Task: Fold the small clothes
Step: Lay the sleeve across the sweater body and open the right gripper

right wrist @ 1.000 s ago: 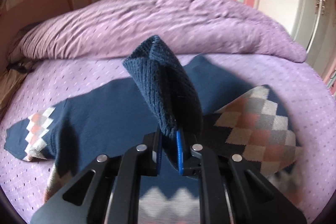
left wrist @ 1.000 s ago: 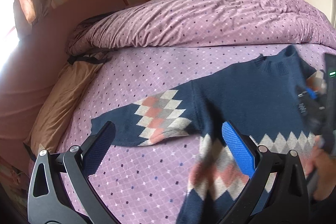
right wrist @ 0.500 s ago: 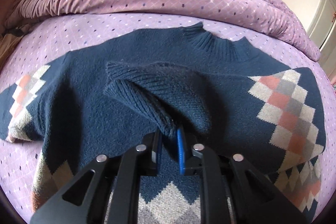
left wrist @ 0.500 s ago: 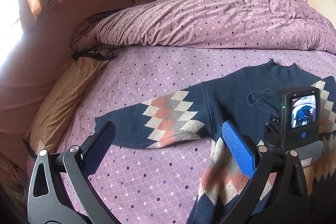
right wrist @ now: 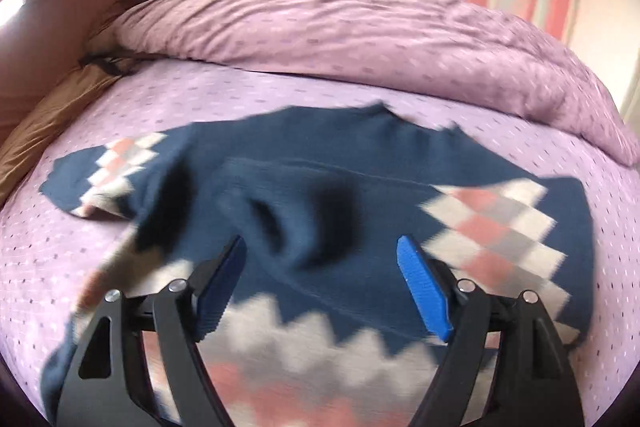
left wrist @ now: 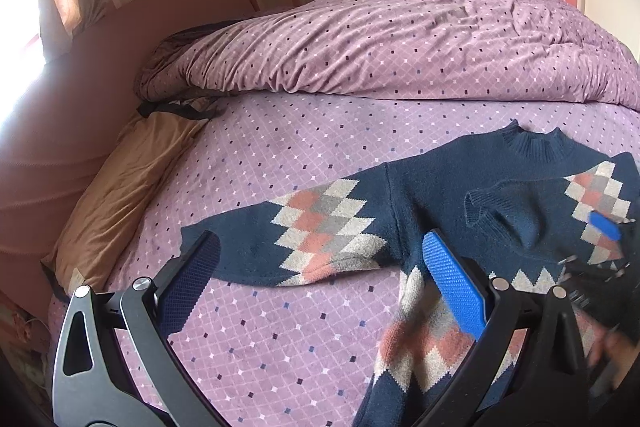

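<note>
Navy knitted sweater with argyle diamonds (left wrist: pixel 432 195) flat on the purple dotted bedspread (left wrist: pixel 280 155), both the left gripper (left wrist: pixel 320 275) and right gripper (right wrist: pixel 320 275) empty with jaws apart (right view blurred); the loosely bunched folded sleeve (left wrist: pixel 508 211) may spring open.

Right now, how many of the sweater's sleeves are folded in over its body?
1. The right-hand sleeve lies folded across the sweater chest; the other sleeve still stretches out flat on the bedsheet. Both grippers are open.
</note>
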### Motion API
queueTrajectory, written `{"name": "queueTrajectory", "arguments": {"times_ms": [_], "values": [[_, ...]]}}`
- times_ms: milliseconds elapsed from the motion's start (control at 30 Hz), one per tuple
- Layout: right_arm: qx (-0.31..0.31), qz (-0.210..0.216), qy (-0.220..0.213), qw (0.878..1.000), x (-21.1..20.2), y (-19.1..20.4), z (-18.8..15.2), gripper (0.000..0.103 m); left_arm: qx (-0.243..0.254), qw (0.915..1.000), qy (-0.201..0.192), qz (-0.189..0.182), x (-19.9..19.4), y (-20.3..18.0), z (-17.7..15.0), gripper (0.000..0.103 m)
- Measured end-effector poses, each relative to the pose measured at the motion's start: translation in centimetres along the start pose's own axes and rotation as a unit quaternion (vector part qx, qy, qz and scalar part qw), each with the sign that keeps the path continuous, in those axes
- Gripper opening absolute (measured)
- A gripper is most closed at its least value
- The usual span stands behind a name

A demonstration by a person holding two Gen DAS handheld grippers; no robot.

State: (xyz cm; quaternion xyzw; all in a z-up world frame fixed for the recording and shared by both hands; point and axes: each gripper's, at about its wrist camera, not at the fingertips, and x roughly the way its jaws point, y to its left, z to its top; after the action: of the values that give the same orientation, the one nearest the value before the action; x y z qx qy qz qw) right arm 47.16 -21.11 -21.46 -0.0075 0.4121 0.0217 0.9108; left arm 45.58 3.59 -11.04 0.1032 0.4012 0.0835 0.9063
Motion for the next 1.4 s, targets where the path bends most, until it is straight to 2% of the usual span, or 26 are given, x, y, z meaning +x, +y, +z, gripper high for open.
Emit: {"name": "queueTrajectory", "arguments": {"times_ms": [67,133,233,267,367,467,500,667,800,900,933,967,1000,1067,1133,1267,1300,1367,1400], "values": [[0.006,-0.006,0.006,1.0,0.7,-1.1,0.1,0.074,-0.003,1.0,0.002,-0.006,0.0,-0.2,-0.2,0.1],[0.007,0.009,0.007,1.0,1.7,-0.5,0.7,0.071,-0.002,0.9999,0.002,-0.01,0.0,-0.3,-0.4,0.1],[-0.01,0.068,0.004,0.998,3.6,3.1,2.0,0.064,0.006,0.9999,0.005,-0.008,0.3,-0.5,-0.8,0.1],[-0.018,0.075,0.01,0.997,4.5,4.0,2.2,0.058,0.009,0.9999,0.006,-0.008,0.3,-0.4,-0.9,0.1],[-0.035,0.089,0.065,0.993,8.8,6.4,2.6,0.024,0.013,0.9999,0.004,-0.003,0.4,0.0,-0.9,0.1],[-0.024,0.074,0.099,0.992,11.4,6.2,2.4,0.017,0.007,1.0,0.001,0.0,0.5,1.1,-0.9,0.1],[-0.015,0.076,0.099,0.992,11.6,5.9,2.3,0.009,0.003,1.0,0.001,0.0,0.6,1.4,-0.8,0.1],[-0.023,0.062,0.059,0.996,8.5,7.2,2.2,0.008,-0.007,1.0,0.005,0.001,1.0,2.4,-0.7,0.1],[-0.03,0.041,0.023,0.998,6.2,10.7,2.3,0.008,-0.008,1.0,0.005,0.0,1.1,2.5,-0.7,0.1],[-0.054,0.045,0.056,0.996,7.9,13.1,1.5,0.008,-0.005,1.0,0.006,-0.001,1.0,2.4,-0.7,0.1],[-0.059,0.047,0.082,0.994,9.0,13.7,0.8,0.009,-0.003,1.0,0.006,-0.001,0.9,2.2,-0.7,0.1],[-0.06,0.053,0.097,0.992,9.5,13.8,0.3,0.019,-0.002,1.0,0.006,-0.001,0.9,2.1,-0.7,0.1],[-0.061,0.07,0.093,0.991,9.0,13.6,0.2,0.035,0.001,1.0,0.005,0.0,0.8,2.1,-0.8,0.1],[-0.05,0.104,0.073,0.991,6.9,12.4,0.6,0.058,0.006,1.0,0.001,0.002,0.6,1.9,-0.8,0.1],[-0.036,0.091,0.035,0.995,4.1,9.7,1.2,0.058,0.009,0.9999,-0.001,0.005,0.5,1.9,-0.8,0.1],[0.009,0.034,0.038,0.999,3.2,4.2,1.5,0.056,0.004,1.0,0.001,0.005,0.8,1.9,-0.6,0.1],[0.021,0.022,0.048,0.998,3.7,2.8,1.2,0.048,-0.001,1.0,-0.001,0.001,0.7,1.9,-0.5,0.1],[0.039,0.014,0.067,0.997,4.6,0.9,0.3,0.037,-0.008,0.9999,-0.006,-0.004,0.7,1.8,-0.5,0.1],[0.045,0.007,0.074,0.996,4.9,0.0,-0.5,0.037,-0.011,0.9999,-0.005,-0.009,0.8,1.9,-0.4,0.1]]}}
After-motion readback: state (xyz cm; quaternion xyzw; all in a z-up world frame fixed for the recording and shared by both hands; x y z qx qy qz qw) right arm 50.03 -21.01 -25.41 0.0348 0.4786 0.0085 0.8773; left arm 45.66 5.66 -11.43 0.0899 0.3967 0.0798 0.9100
